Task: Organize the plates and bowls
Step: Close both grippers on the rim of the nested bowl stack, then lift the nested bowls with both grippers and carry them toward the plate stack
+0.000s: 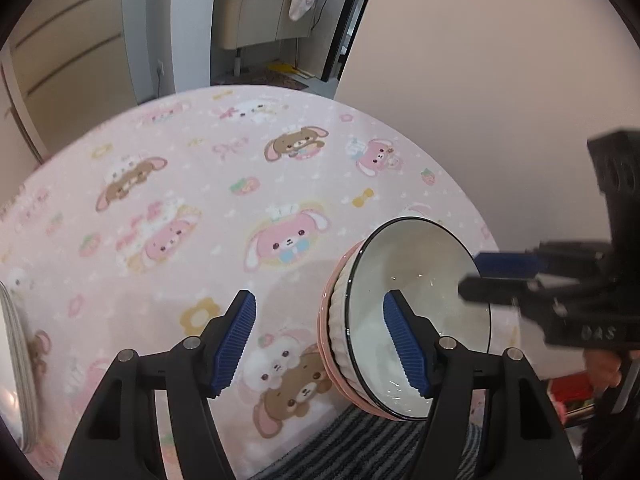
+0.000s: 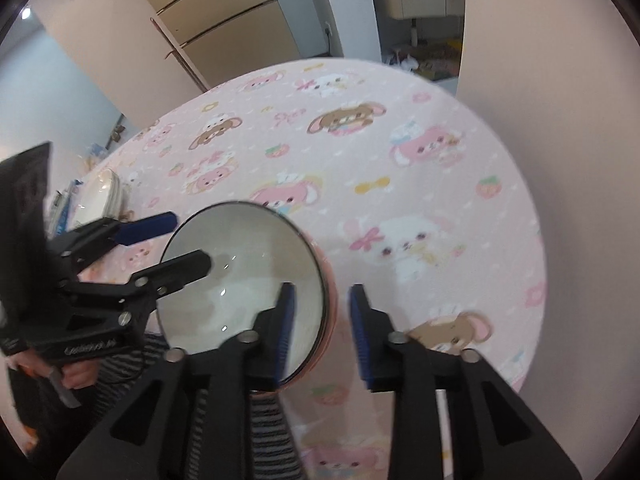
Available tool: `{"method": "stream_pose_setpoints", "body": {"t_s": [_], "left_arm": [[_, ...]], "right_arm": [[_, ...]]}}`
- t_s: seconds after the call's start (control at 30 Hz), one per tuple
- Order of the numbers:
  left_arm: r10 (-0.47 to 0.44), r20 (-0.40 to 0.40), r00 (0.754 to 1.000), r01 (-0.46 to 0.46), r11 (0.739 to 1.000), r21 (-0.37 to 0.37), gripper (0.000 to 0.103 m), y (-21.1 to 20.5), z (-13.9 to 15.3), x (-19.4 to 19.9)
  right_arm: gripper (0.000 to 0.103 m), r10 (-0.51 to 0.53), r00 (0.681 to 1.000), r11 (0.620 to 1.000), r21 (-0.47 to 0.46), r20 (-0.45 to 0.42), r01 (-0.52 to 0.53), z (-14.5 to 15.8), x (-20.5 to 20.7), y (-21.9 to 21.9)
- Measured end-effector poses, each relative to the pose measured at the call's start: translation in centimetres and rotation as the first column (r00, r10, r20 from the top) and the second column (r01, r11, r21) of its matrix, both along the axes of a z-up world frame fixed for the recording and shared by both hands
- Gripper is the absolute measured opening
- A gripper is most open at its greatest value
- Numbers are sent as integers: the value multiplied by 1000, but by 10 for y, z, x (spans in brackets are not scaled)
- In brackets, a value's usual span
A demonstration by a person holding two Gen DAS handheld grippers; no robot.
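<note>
Closest to my left camera sit the left tongs [image 1: 320, 338], black arms with ribbed blue pads spread wide apart; one finger [image 1: 404, 344] hangs over the inside of the bowl, the other [image 1: 236, 340] stands out over the cloth, and neither pad presses on the rim. So I call the left tongs open. My right tongs [image 2: 322, 334] are parted too, though less widely: the bowl's rim passes between their pads, one pad [image 2: 286, 332] over the white inside and the other [image 2: 360, 336] outside over the cloth. Whether either pad touches the rim I cannot tell through the blur.

Going by size, the counter [image 1: 180, 184] fills most of both views, round and covered with a pink cloth printed with cartoon rabbits, bears and strawberries. On its near edge stands the bowl [image 1: 416, 280], white and glossy inside with a thin dark rim; from the left camera it shows a ribbed white outside nested in a pink bowl [image 1: 326, 344] beneath it. The stack sits near my side of the counter, just above a strip of striped fabric [image 1: 360, 444].

At the left edge of the counter I see a stack of pale plates [image 2: 102, 196], well apart from the bowls. A hand [image 2: 78, 374] grips the left handle in the right camera's view.
</note>
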State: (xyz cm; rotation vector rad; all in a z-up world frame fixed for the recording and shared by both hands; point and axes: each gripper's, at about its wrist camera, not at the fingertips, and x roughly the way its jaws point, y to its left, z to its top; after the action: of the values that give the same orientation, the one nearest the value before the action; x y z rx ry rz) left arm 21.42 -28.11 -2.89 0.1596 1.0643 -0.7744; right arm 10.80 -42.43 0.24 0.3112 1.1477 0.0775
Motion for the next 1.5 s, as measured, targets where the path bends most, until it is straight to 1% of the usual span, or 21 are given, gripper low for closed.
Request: {"method": "stream_pose_setpoints", "body": {"t_s": [0.07,0.13,0.2,0.23,0.33,0.37,0.5,0.63,0.77,0.83,0.9,0.97,1.0,1.03,1.07,1.1,1.17,1.27,1.37,1.43,1.5], "left_arm": [[4,-3,1000,-4,1000,-1,69,1,-1,1],[3,-9,1000,-3,1000,-6,71,3,-1,1],[0,-22,1000,0,1000,-11,82,2,-4,1],[5,-30,1000,-5,1000,-11,82,2,-7,2],[5,-71,997,-4,1000,2,82,0,-16,3],[2,-84,996,-2,1000,0,82,-1,-18,3],[1,-125,992,-2,1000,-8,82,-3,-27,3],[3,-115,993,-3,1000,-1,82,-6,-31,1],[-6,-94,996,7,1000,2,82,-7,-33,-2],[-17,-92,996,17,1000,0,82,-8,-34,-3],[-17,-81,997,18,1000,13,82,-9,-36,-4],[-14,-85,996,15,1000,19,82,-9,-39,-4],[-15,-93,996,16,1000,17,82,-9,-41,-3],[-19,-104,994,20,1000,6,82,-9,-42,-3],[-22,-112,993,22,1000,-1,82,-9,-43,-2],[-25,-122,992,23,1000,-13,82,-9,-44,-2],[-29,-138,990,25,999,-28,82,-9,-46,-1],[-45,-172,984,37,998,-48,82,-11,-51,0],[-41,-175,984,33,998,-52,82,-12,-54,0],[-57,-198,979,43,996,-74,73,-13,-54,0],[-76,-217,973,55,993,-100,58,-13,-54,-1]], "right_arm": [[52,-20,1000,998,65,-12,21,-5,-4,-4],[57,-38,999,993,108,-11,39,-8,-7,-8],[69,-60,998,990,131,14,58,-11,-8,-11],[70,-80,996,988,131,26,75,-12,-9,-12],[71,-107,994,988,117,39,102,-20,-9,-14],[71,-110,993,985,134,33,104,-24,-9,-15],[71,-142,990,953,274,19,131,-39,-12,-25],[71,-204,977,921,349,54,173,-48,-18,-32],[71,-251,966,882,426,61,202,-60,-19,-35],[71,-253,966,871,447,52,204,-67,-17,-33],[67,-242,969,859,473,37,197,-74,-13,-31],[62,-233,972,858,472,9,201,-80,-10,-29],[60,-235,972,862,465,10,204,-80,-9,-29],[56,-234,972,866,458,15,201,-79,-9,-28],[47,-224,974,872,450,17,193,-78,-8,-26],[45,-216,976,875,444,8,190,-78,-7,-26],[44,-206,979,872,454,0,183,-78,-3,-24],[44,-202,979,884,433,18,175,-77,-2,-20],[43,-227,974,872,450,22,193,-80,-4,-22],[41,-241,970,863,462,26,202,-83,-8,-24],[40,-253,967,852,479,27,210,-86,-9,-27]]}}
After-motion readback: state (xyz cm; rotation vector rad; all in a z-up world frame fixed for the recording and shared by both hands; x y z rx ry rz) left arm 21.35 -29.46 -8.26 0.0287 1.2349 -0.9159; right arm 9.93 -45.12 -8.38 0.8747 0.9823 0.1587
